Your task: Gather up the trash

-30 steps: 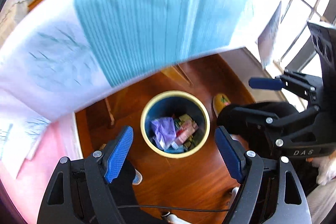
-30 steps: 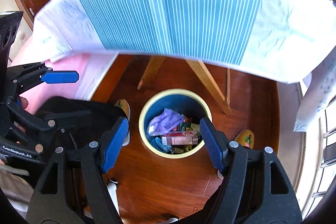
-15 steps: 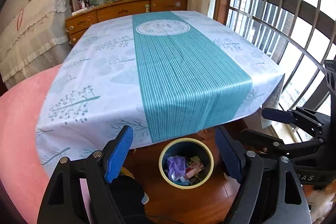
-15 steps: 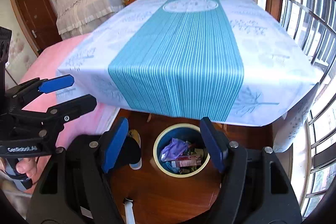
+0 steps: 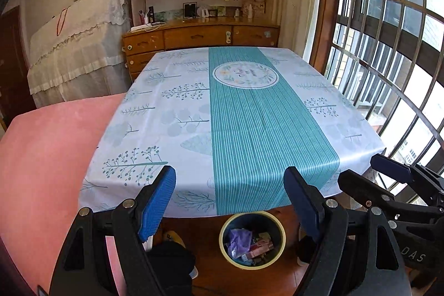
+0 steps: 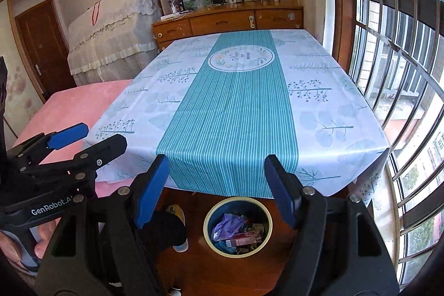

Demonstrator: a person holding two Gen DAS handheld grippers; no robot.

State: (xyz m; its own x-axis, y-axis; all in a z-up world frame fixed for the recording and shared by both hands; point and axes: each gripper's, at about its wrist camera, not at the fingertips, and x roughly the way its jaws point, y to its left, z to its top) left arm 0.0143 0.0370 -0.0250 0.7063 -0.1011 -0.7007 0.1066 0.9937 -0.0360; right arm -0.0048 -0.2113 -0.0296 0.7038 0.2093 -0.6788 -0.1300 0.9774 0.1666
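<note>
Trash (image 5: 251, 242) is seen gathered in a round bin (image 5: 222, 236) with a yellow rim, set on the wooden floor (image 6: 194, 265) below and just ahead of both claws, partly under the near edge of the worktop (image 5: 194, 113); it is judged to stand there so that waste can be dropped straight down from the edge. The left claw (image 5: 230, 201) is held with its jaws spread wide and nothing between them, and the right claw (image 6: 216, 189) likewise gapes empty. Both are tilted downward beyond the worktop's near edge. Beyond the claws, only a patterned cloth is shown on the worktop; no loose waste can be made out there, so collection is judged largely done.
</note>
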